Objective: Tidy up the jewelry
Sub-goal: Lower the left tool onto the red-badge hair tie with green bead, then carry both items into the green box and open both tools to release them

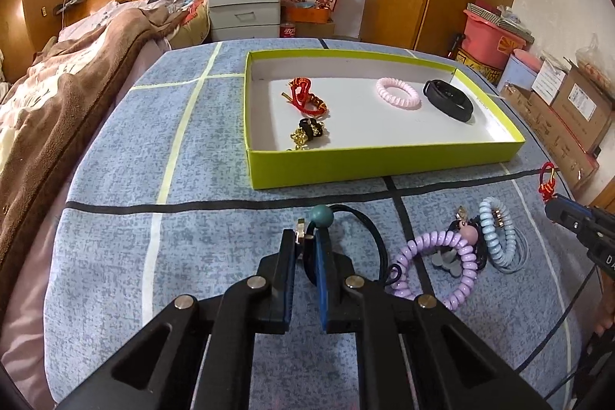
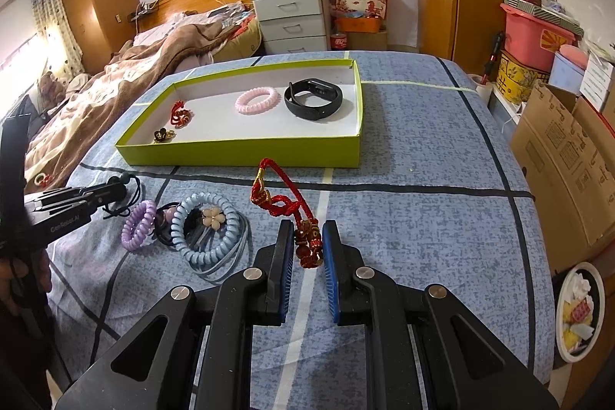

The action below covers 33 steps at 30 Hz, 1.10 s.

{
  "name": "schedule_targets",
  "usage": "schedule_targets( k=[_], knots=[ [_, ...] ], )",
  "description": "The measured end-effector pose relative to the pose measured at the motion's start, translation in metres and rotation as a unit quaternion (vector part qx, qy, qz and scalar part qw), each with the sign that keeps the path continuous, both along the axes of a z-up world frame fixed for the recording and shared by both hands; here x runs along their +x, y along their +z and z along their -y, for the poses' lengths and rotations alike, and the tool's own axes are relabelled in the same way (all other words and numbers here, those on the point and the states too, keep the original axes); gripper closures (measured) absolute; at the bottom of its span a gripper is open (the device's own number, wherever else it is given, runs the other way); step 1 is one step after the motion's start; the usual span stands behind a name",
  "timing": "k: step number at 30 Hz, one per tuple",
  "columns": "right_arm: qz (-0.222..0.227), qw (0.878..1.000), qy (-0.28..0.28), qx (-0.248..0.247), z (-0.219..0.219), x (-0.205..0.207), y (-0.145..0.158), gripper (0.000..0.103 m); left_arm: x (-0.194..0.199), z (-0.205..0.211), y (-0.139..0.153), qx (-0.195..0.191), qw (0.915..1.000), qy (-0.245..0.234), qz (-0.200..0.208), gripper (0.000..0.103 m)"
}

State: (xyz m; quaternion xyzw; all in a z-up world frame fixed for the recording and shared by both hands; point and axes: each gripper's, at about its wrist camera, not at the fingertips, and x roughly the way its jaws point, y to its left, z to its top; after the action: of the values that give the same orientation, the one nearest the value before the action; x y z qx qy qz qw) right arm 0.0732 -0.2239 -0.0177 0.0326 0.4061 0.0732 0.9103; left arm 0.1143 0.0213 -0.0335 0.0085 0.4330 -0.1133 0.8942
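Note:
A lime-green tray [image 1: 384, 162] [image 2: 238, 150] on the blue cloth holds a red cord bracelet [image 1: 303, 95], a black-and-gold charm [image 1: 309, 133], a pink coil band [image 1: 398, 93] [image 2: 256, 100] and a black wristband [image 1: 447, 100] [image 2: 313, 98]. My left gripper [image 1: 305, 237] is shut on a black cord with a teal bead [image 1: 322, 216]. My right gripper [image 2: 307, 237] is shut on the beaded end of a red knotted cord bracelet [image 2: 282, 196], held a little above the cloth. A purple coil band [image 1: 442, 256] [image 2: 136, 225] and a light blue coil band [image 1: 496, 237] [image 2: 207, 231] lie in a pile between the grippers.
A bed with a brown blanket [image 1: 57, 95] lies to the left. A white drawer unit [image 1: 244, 6] stands behind. Cardboard boxes [image 2: 565, 156] and a pink bin [image 2: 534, 37] stand to the right. A plate [image 2: 578, 310] sits low at the right.

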Motion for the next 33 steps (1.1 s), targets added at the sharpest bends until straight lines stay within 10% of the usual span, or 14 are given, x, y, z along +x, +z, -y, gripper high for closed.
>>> schedule_targets(
  k=[33],
  knots=[
    [0.017,1.0,0.018,-0.011,-0.02,0.037,0.032,0.087,0.03,0.006,0.058,-0.034,0.9984,-0.003,0.044,0.093]
  ],
)
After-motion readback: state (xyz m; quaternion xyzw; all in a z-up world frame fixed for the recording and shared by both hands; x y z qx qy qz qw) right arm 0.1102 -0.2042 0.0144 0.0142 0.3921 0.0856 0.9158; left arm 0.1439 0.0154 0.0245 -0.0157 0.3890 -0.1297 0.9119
